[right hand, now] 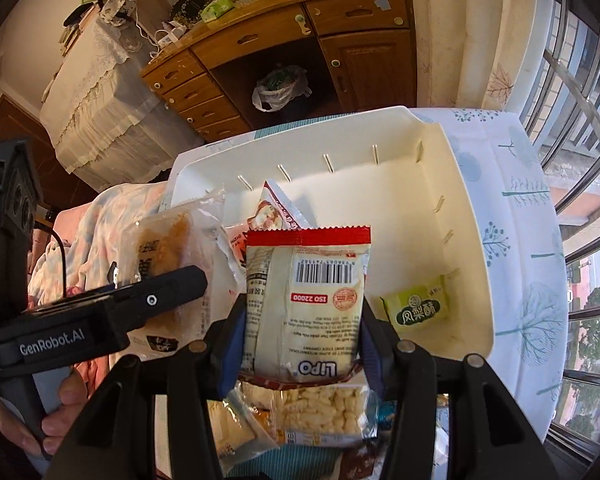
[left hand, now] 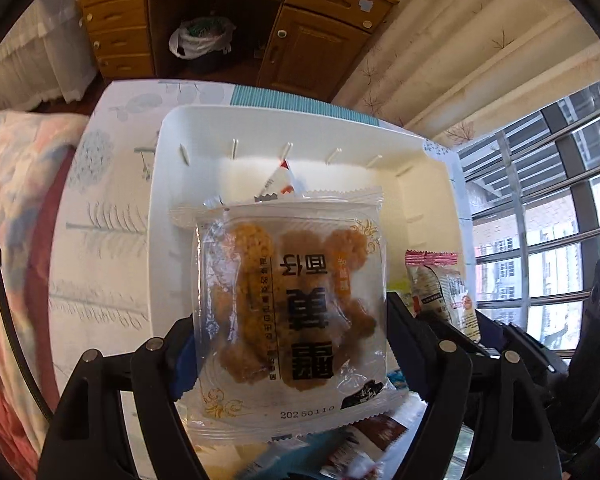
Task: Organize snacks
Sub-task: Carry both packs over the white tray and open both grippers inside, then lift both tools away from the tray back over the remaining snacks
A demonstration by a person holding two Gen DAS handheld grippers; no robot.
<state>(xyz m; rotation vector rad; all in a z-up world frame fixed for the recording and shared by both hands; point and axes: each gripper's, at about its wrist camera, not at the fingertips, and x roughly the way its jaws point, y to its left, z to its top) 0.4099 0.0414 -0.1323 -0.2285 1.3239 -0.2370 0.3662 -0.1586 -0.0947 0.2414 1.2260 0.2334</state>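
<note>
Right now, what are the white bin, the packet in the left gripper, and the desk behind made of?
White bin: looks like moulded plastic, smooth matte, with thin ribs along the walls.
Rice-cracker packet: clear glossy plastic film with crimped zigzag seals; contents show through.
Desk: probably wood or wood veneer, honey-coloured, slightly shiny, with visible grain and scuffs.

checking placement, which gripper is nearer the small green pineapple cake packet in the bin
Right. The right gripper, holding a Lipo packet, hovers just beside the green packet; the left gripper is farther, beyond it.
</note>
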